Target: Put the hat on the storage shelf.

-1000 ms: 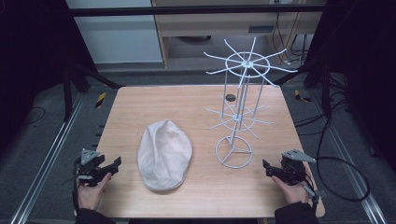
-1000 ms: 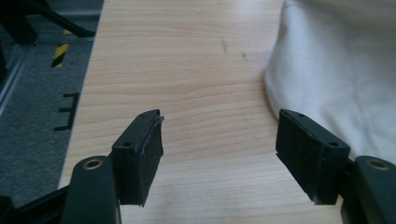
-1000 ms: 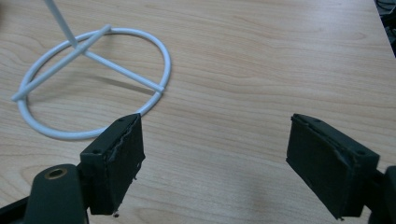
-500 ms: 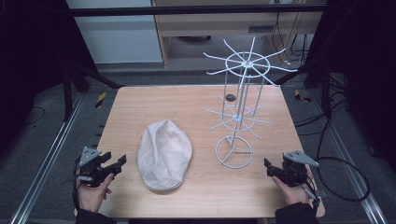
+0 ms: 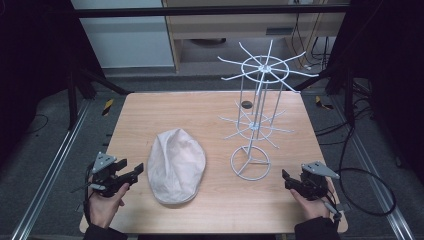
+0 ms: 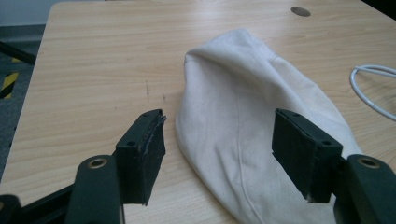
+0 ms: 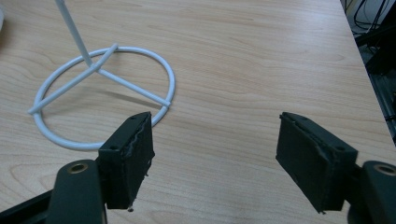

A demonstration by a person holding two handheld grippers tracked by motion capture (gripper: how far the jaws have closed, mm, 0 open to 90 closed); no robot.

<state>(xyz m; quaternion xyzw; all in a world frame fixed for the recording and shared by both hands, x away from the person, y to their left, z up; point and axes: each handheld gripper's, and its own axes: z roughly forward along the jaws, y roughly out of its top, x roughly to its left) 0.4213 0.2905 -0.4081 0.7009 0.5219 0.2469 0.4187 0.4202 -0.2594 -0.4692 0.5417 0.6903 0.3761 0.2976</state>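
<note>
No writing is readable. Left gripper, jaws apart, has edged closer to the cap; right gripper, also apart, beside the rack.

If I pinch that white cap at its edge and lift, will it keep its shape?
Probably not: the cap looks like soft creased cloth lying slumped on the table, so it should droop. It seems light, and won't roll.
</note>
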